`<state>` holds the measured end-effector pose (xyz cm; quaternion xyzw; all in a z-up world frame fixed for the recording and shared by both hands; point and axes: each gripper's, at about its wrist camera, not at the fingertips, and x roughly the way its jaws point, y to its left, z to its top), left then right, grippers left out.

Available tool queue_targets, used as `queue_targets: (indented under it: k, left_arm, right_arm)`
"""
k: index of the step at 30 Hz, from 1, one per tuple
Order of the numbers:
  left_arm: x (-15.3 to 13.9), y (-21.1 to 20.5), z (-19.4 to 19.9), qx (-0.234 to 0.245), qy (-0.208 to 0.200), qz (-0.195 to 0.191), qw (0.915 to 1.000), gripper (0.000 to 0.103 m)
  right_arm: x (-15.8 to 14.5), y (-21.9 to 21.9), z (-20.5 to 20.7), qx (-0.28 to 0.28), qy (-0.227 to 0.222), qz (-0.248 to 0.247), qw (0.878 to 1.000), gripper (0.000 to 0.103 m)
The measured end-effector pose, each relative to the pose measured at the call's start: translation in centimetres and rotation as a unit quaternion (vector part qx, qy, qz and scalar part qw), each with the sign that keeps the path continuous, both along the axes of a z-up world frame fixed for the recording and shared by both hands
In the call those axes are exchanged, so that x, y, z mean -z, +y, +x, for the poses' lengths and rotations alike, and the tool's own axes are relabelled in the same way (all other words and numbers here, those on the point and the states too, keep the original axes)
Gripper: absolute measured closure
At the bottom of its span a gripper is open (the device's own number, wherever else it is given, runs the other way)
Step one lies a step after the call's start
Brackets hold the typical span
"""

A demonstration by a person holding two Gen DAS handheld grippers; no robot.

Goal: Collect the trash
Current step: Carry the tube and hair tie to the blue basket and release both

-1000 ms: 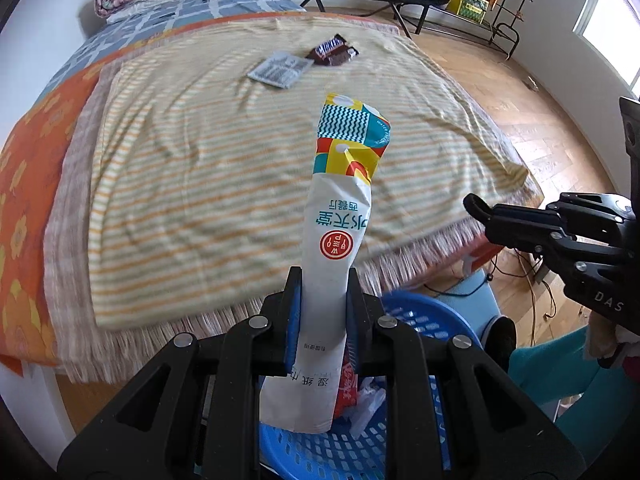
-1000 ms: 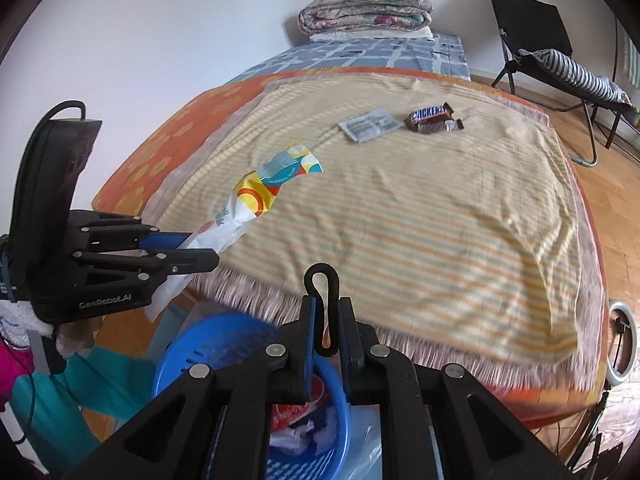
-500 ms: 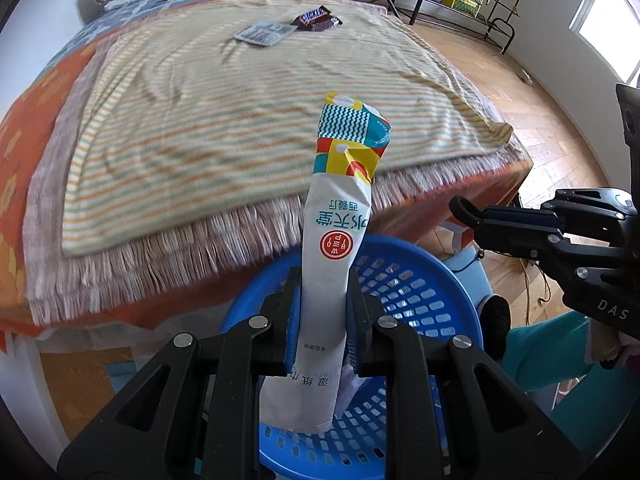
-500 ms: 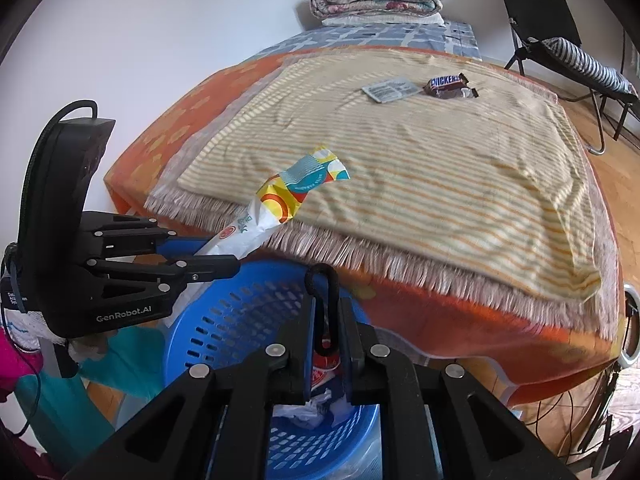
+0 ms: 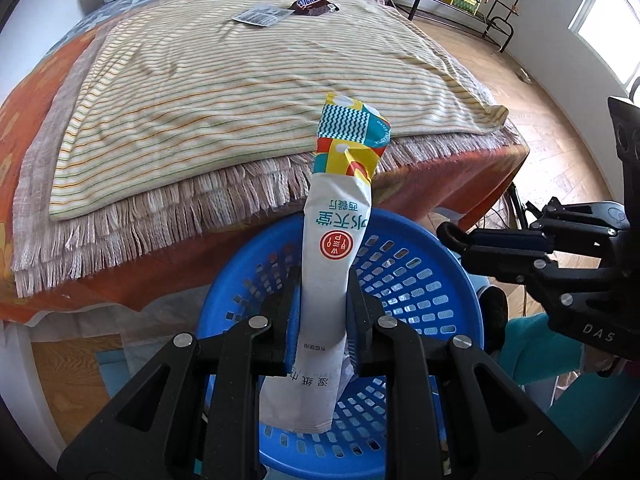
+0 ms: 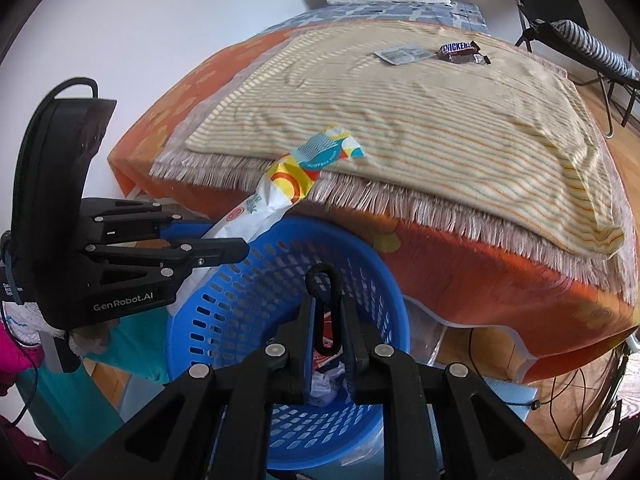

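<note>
My left gripper (image 5: 323, 280) is shut on a long white wrapper (image 5: 332, 248) with a colourful end and holds it over the blue perforated basket (image 5: 420, 280). From the right wrist view the left gripper (image 6: 224, 248) and the wrapper (image 6: 280, 188) sit above the basket's left rim (image 6: 192, 312). My right gripper (image 6: 325, 300) is shut on a black loop (image 6: 324, 280) over the basket and also shows in the left wrist view (image 5: 452, 236). A Snickers bar (image 5: 314, 3) and a grey packet (image 5: 260, 15) lie far on the bed.
The bed with its striped fringed blanket (image 5: 248, 92) stands right behind the basket. Crumpled trash (image 6: 326, 380) lies inside the basket. A black folding chair (image 6: 560, 20) stands beyond the bed. Cables (image 6: 568, 400) run on the wood floor to the right.
Both grippers have dropped and pulled back from the bed. The blue basket now fills more of both views, with the wrapper hanging over it. Both grips are unchanged.
</note>
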<state>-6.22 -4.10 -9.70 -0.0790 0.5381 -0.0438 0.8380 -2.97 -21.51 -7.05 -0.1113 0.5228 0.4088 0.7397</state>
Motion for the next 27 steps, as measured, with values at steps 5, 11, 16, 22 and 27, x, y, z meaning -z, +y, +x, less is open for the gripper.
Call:
queue_targets:
  k: [5,11,16,22,27]
  left_arm:
    - [0.1,-0.5,-0.2,0.006,0.001,0.003,1.0,0.085]
    - [0.4,-1.0,-0.5,0.013,0.005,0.005,0.9999,0.085]
    - [0.7,-1.1,-0.5,0.015,0.013,0.009,0.9998,0.081]
    - [0.9,-1.2,-0.4,0.013,0.016,0.013,0.9997,0.06]
    - [0.7,-1.0,-0.4,0.009,0.012,0.014,0.9998,0.057]
  right_arm:
    - [0.3,0.0,-0.2,0.0,0.004,-0.001,1.0,0.09]
    - [0.7,-0.1,0.0,0.001,0.008,-0.004,1.0,0.085]
    - [0.9,0.0,-0.1,0.001,0.013,-0.005,1.0,0.078]
    - [1.1,-0.1,0.1,0.007,0.014,-0.009,1.0,0.072]
    - [1.5,-0.2,0.3,0.011,0.021,-0.014,1.0,0.064]
